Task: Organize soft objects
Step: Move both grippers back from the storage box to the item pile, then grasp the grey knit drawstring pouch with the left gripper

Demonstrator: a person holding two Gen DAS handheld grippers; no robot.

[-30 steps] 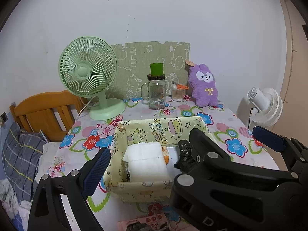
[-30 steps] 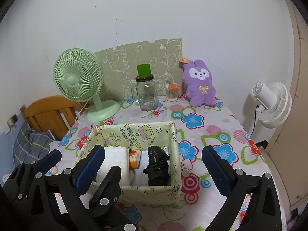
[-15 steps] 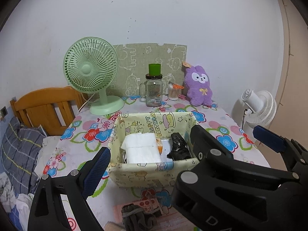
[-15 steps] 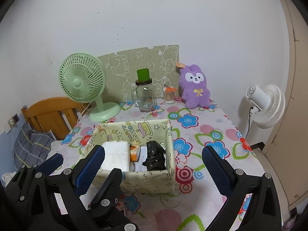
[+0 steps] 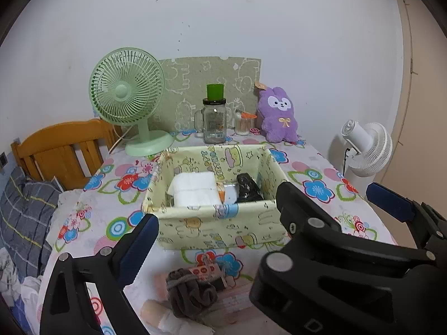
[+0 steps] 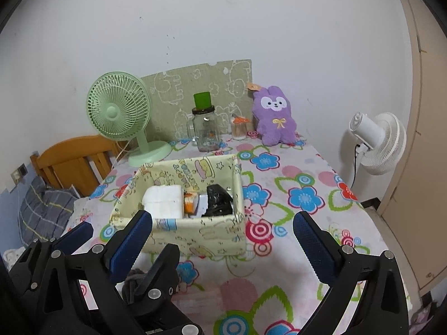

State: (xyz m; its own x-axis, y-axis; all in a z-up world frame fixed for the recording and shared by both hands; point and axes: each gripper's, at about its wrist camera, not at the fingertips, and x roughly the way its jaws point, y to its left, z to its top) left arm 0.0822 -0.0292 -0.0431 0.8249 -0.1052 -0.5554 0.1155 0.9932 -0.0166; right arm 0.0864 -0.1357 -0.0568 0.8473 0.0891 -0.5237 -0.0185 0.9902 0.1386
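While both the left gripper [image 5: 259, 223] and right gripper [image 6: 223, 234] hover spread and empty, the grey sock bundle [image 5: 190, 293] lies near the table's front edge, just before the fabric bin [image 5: 223, 226].

A home bedroom: wooden bed headboard [image 5: 58, 145], plush bunny [image 5: 278, 117] (floral tablecloth [image 6: 293, 195]).

Fabric storage box [image 5: 223, 223]: inner wall print reads "HAPPY BIRTHDAY", partly hidden. Other print unreadable.
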